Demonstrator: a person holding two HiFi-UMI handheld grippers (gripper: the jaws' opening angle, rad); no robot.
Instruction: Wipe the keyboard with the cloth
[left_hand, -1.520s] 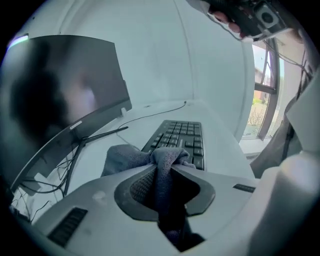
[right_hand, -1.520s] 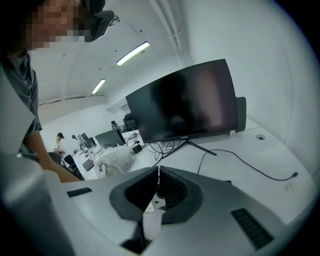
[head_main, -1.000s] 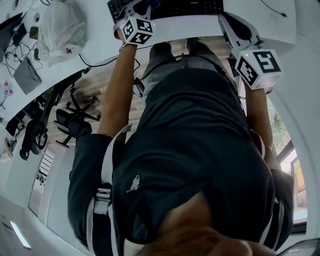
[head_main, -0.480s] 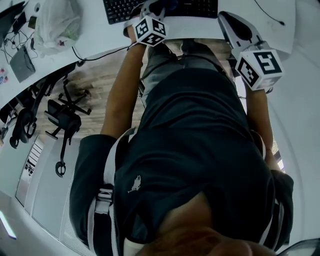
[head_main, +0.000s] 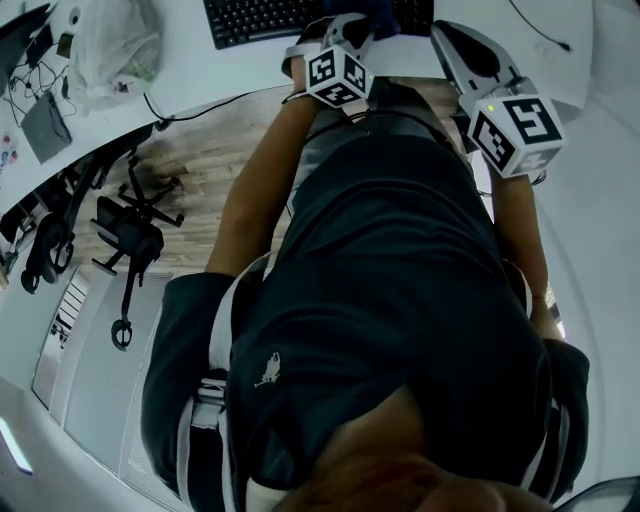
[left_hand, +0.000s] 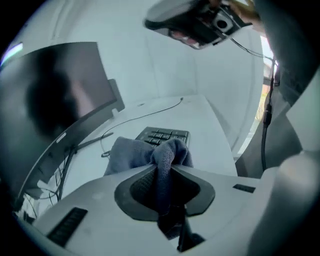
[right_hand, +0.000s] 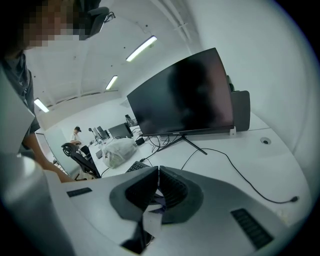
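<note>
The black keyboard (head_main: 290, 16) lies on the white desk (head_main: 200, 70) at the top of the head view. My left gripper (head_main: 362, 28) is shut on a blue-grey cloth (left_hand: 150, 152), which bunches out past the jaws and drapes over the keyboard's (left_hand: 165, 135) near end. In the left gripper view the cloth hides most of the keys. My right gripper (head_main: 452, 42) hovers to the right of the keyboard, jaws closed together with nothing between them. In the right gripper view (right_hand: 158, 173) a corner of the keyboard (right_hand: 134, 167) shows just past the jaws.
A dark curved monitor (right_hand: 185, 95) stands behind the keyboard, with a cable (right_hand: 240, 175) trailing across the desk. A white plastic bag (head_main: 115, 45) sits at the desk's left end. An office chair (head_main: 125, 235) stands on the floor to the left.
My left gripper has slid to the right along the keyboard, carrying the cloth with it. The right gripper has stayed where it was.
</note>
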